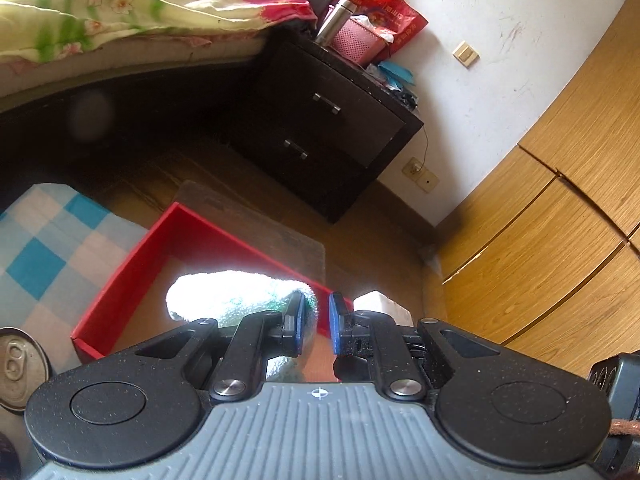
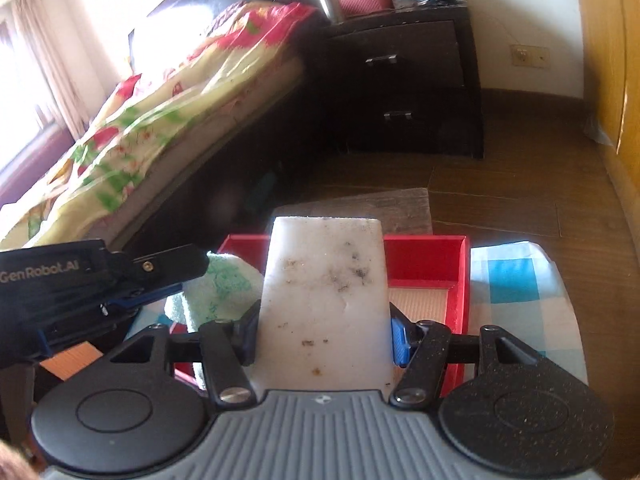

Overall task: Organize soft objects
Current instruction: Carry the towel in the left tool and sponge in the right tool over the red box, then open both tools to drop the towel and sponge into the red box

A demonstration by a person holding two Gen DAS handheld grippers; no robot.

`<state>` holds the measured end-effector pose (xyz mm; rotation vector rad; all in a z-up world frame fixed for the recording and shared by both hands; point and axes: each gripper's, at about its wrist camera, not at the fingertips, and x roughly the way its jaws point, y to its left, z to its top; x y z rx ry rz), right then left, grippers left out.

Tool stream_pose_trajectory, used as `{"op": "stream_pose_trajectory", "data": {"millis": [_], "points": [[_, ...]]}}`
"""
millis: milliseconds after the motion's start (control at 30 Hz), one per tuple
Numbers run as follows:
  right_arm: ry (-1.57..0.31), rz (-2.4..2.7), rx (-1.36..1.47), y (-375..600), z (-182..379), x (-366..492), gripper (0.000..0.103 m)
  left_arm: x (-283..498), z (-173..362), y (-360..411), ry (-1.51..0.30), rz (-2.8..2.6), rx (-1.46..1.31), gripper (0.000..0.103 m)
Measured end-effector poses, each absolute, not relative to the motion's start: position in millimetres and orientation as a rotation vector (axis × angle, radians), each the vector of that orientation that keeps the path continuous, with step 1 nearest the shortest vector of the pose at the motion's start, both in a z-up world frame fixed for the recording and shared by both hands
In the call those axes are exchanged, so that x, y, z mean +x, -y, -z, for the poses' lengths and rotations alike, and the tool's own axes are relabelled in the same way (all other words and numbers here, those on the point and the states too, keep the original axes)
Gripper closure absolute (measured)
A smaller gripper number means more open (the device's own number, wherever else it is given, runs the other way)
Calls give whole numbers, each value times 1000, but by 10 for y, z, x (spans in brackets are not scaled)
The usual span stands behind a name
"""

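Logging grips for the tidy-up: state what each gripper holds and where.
Right gripper clamps the white sponge block across its near end. Left gripper is shut on the green-and-white towel at its edge.

Blue-checked cloth surface [image 2: 516, 280], red tray [image 2: 460, 276] on it, can [image 1: 18, 368] beside

Red tray [image 2: 456, 280]: right half free

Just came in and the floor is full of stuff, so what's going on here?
A person is sorting soft things into a red box with two handheld tools. The right tool grips a stained white sponge block above the box. The left tool holds a light green towel over the box's edge.
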<state>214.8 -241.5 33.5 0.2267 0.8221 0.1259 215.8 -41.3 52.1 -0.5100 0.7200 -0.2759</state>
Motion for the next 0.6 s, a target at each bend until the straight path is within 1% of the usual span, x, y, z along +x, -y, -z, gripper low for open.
{"op": "stream_pose_trajectory", "data": {"millis": [200, 600], "points": [[-877, -131, 124, 2283, -263, 2225, 66, 2192, -482, 423, -746, 239, -459, 93], [-931, -97, 81, 2334, -136, 2352, 66, 2298, -367, 556, -788, 142, -307, 92]]}}
